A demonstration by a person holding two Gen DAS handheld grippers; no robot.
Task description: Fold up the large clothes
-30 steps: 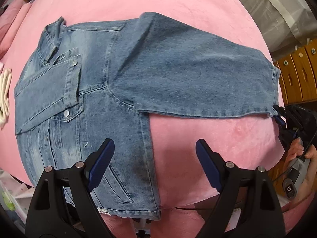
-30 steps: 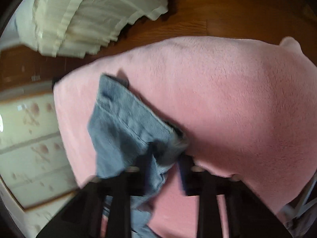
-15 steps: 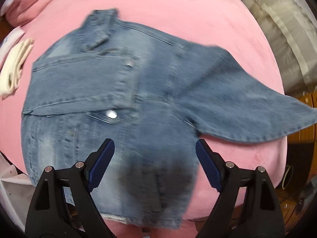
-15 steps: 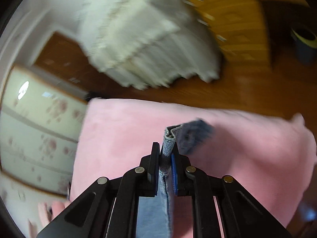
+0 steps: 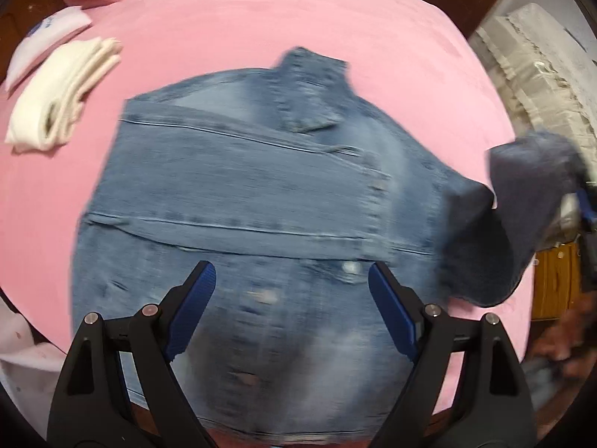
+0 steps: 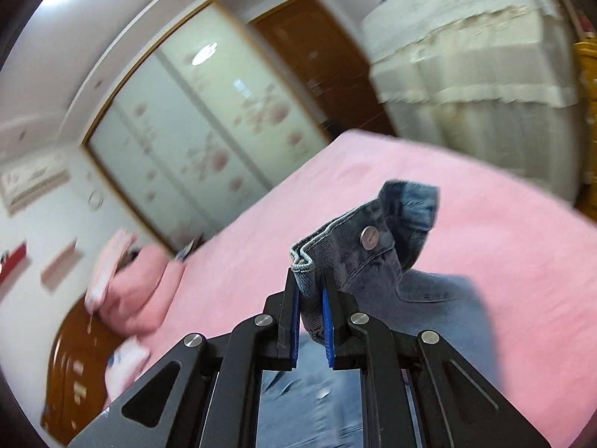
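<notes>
A blue denim jacket [image 5: 261,201] lies spread on the pink bed [image 5: 261,30], collar [image 5: 309,89] toward the far side. My left gripper [image 5: 291,287] hovers open over the jacket's lower body, nothing between its blue pads. The jacket's sleeve [image 5: 496,231] is lifted off the bed at the right and curls up toward the right gripper [image 5: 585,205], seen at the frame's edge. In the right wrist view my right gripper [image 6: 310,287] is shut on the sleeve cuff [image 6: 335,254], which carries a metal button [image 6: 369,238] and stands up above the bed [image 6: 503,231].
Folded white clothes [image 5: 59,97] and a pale package [image 5: 44,44] lie on the bed's far left. Pink pillows [image 6: 134,291] sit at the wooden headboard [image 6: 71,366]. A lace-covered cabinet [image 6: 470,74] and a wardrobe with flowered sliding doors [image 6: 201,142] stand past the bed. A hand [image 5: 559,339] shows at right.
My right gripper took hold of the cuff on the bed, then lifted it high while rolling. My left gripper swept sideways from the jacket's edge to above its body.
</notes>
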